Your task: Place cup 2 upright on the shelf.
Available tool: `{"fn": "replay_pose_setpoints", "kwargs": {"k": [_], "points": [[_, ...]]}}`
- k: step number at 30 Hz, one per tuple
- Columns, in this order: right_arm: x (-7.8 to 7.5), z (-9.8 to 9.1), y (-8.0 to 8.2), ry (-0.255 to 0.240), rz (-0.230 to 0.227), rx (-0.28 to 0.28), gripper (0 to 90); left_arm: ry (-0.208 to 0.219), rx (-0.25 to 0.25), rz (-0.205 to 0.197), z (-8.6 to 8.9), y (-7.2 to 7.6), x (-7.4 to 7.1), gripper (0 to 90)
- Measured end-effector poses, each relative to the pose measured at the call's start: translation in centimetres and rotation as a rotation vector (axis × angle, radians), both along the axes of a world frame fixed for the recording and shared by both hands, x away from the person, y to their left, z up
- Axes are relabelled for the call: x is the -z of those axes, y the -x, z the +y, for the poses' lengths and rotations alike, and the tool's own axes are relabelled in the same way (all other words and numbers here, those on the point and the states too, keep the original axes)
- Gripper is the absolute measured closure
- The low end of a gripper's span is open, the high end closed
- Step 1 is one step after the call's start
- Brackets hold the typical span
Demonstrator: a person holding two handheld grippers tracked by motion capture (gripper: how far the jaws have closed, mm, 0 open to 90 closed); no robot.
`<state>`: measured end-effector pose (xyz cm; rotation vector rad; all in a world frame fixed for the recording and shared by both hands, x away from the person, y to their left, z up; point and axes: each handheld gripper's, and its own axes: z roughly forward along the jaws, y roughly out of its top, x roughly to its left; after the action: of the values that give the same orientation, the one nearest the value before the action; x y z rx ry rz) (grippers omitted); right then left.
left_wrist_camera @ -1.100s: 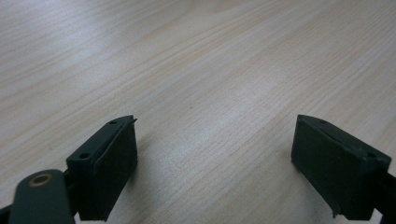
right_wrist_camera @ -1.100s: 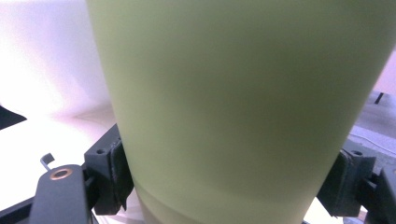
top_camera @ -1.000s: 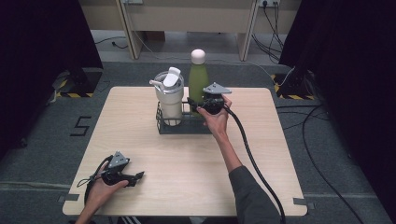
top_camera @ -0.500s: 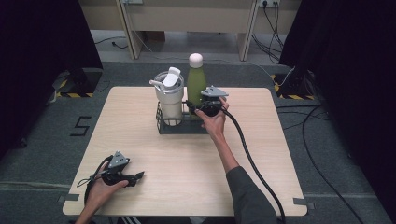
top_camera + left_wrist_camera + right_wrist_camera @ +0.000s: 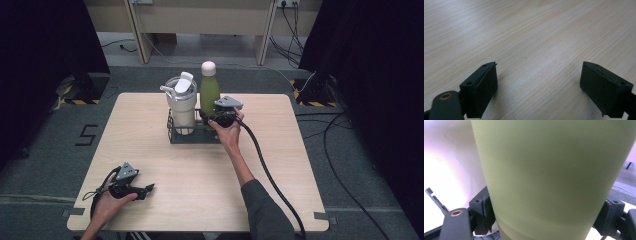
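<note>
A green bottle [image 5: 209,94] with a white cap stands upright in the right half of a black wire rack [image 5: 190,136] at the table's far middle. My right gripper [image 5: 212,116] is shut on the bottle's lower body; in the right gripper view the green bottle [image 5: 554,180] sits between both black pads [image 5: 482,213]. A white tumbler [image 5: 181,104] with a lid and handle stands in the rack's left half. My left gripper [image 5: 146,190] rests near the front left corner, held by a hand; its jaws stand open over bare wood [image 5: 536,50].
The light wooden table [image 5: 300,165] has open surface in front of the rack and to the right. A thick black cable [image 5: 270,172] trails from the right gripper along the forearm to the front edge. Dark curtains flank the table.
The green bottle and my right gripper have sunk, so the bottle sits lower in the rack beside the tumbler. The left gripper has not moved.
</note>
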<state>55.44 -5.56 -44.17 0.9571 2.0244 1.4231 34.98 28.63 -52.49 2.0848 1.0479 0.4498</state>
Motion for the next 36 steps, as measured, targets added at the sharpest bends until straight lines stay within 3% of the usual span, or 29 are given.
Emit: {"fn": "replay_pose_setpoints", "kwargs": {"k": [12,20,25,36], "points": [[0.68,-0.20,0.17,0.001,-0.003,0.007,20.8,0.000,0.000,0.000,0.00,0.00,0.00,13.9],[0.80,-0.13,0.60,0.037,-0.028,0.001,20.8,0.000,0.000,0.000,0.00,0.01,0.00,14.0],[0.94,-0.23,0.61,0.026,-0.035,0.000,20.7,0.000,0.000,0.000,-0.01,0.01,0.00,14.0],[0.77,-0.31,0.68,0.040,-0.028,-0.003,20.0,0.000,0.000,0.000,0.00,0.01,0.00,14.0]]}}
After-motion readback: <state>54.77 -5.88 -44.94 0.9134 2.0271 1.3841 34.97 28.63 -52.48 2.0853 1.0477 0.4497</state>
